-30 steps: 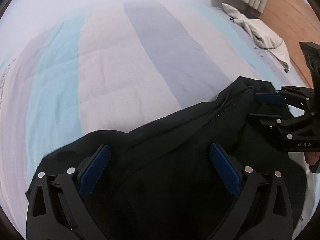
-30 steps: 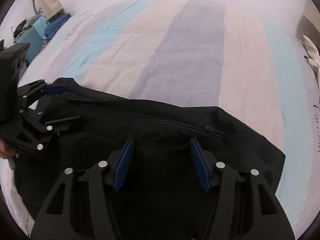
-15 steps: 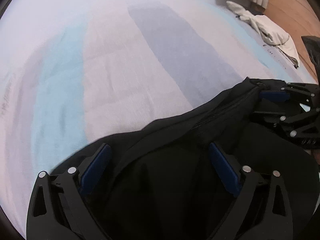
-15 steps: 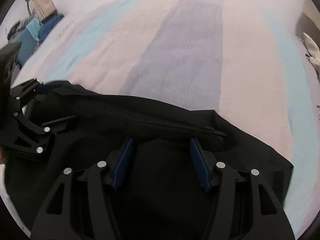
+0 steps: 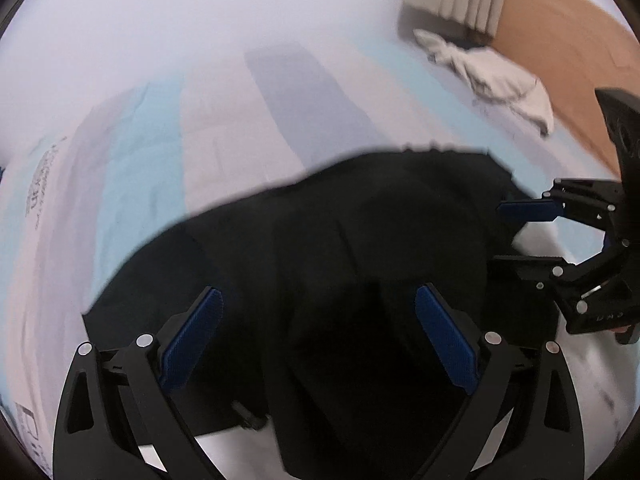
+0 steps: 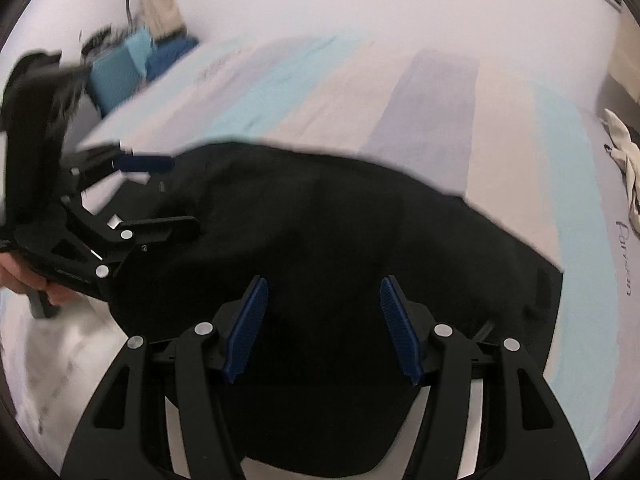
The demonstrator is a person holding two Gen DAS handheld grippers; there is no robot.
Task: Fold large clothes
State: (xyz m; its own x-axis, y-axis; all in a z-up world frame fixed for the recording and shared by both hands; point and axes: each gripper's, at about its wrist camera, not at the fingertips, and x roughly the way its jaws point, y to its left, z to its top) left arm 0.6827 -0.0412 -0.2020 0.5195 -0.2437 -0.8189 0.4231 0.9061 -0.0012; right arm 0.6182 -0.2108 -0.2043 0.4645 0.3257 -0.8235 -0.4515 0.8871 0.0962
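Observation:
A large black garment [image 5: 340, 248] lies bunched on the striped bedspread [image 5: 152, 148]; it also fills the middle of the right wrist view [image 6: 320, 232]. My left gripper [image 5: 320, 332] is open, its blue pads either side of the cloth, just above it. My right gripper [image 6: 322, 320] is open over the garment's near part. Each gripper shows in the other's view, the right [image 5: 520, 236] at the garment's right edge, the left [image 6: 164, 192] at its left edge, both with jaws spread. The frames are blurred.
A crumpled white cloth [image 5: 492, 76] lies at the bed's far right edge [image 6: 624, 148], beside a wooden floor [image 5: 568, 44] and curtain. Blue items [image 6: 132, 64] sit beyond the bed's far left corner. Pale striped bedspread [image 6: 432, 96] stretches beyond the garment.
Both grippers have pulled back and risen. The garment's zipped edge has been turned over, so a plain black folded surface now shows.

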